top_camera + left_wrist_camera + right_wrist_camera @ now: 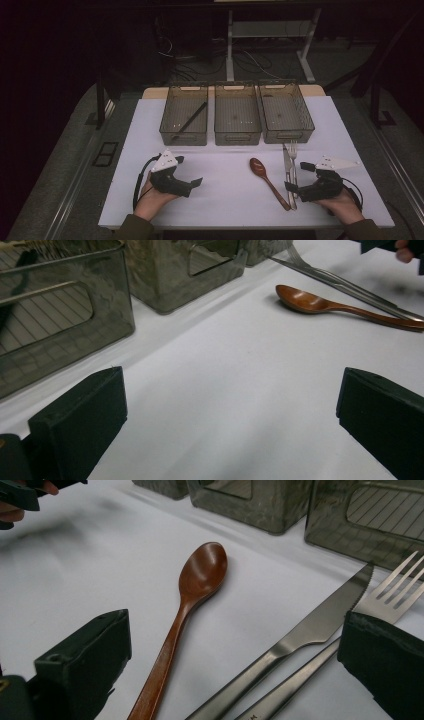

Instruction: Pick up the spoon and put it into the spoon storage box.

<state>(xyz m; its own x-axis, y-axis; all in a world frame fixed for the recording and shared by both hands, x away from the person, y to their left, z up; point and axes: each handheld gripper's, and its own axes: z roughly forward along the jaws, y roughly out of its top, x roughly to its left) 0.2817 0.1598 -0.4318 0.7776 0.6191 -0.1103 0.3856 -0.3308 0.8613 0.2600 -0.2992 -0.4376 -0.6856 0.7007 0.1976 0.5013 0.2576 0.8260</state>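
The left gripper (187, 184) rests low over the white table (225, 200) at the near left. Its jaws stand wide open with nothing between them but bare table. The right gripper (294, 189) sits at the near right. Its jaws are wide open too, and the handles of the knife (287, 167) and the fork (293, 165) lie between them on the table, not pinched.

There is one wooden spoon (267, 181), one knife and one fork. The spoon lies just left of the knife, with its bowl pointing away. The knife and fork lie side by side, touching or nearly so.

Three see-through bins stand in a row at the far side. The left bin (183, 116) holds one dark stick (191, 120) lying slanted. The middle bin (237, 115) and the right bin (286, 114) look empty.
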